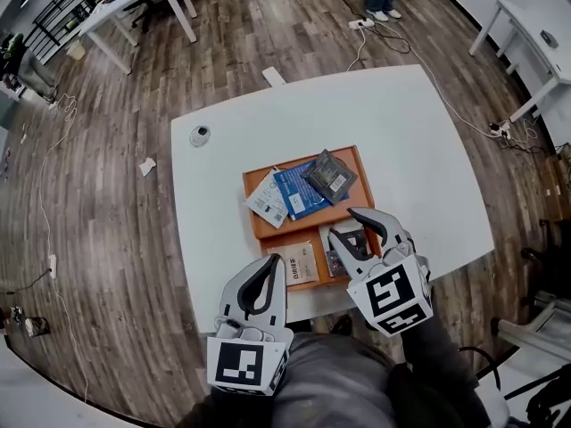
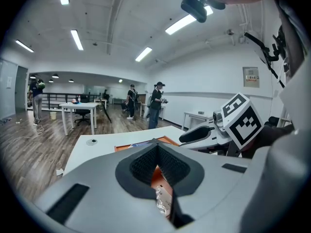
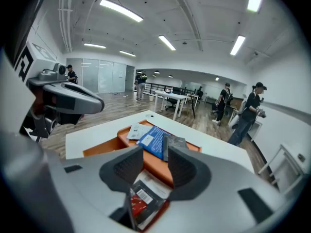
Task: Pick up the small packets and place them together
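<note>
Head view: the camera sits high above the near edge of the orange tray (image 1: pixel 299 236) and faces steeply down. It takes in the whole white table (image 1: pixel 401 150), the floor (image 1: pixel 116 150) around it and both grippers from behind.

Left gripper view: the camera rides on the left gripper (image 1: pixel 270 262), just short of the tray's near left corner. It sits low and close, facing roughly level across the tray.

Right gripper view: the camera rides on the right gripper (image 1: pixel 343 224), close over the tray's near right part, and faces toward its far side.

All three views share the tray. Each gripper view catches the other gripper at its edge.
</note>
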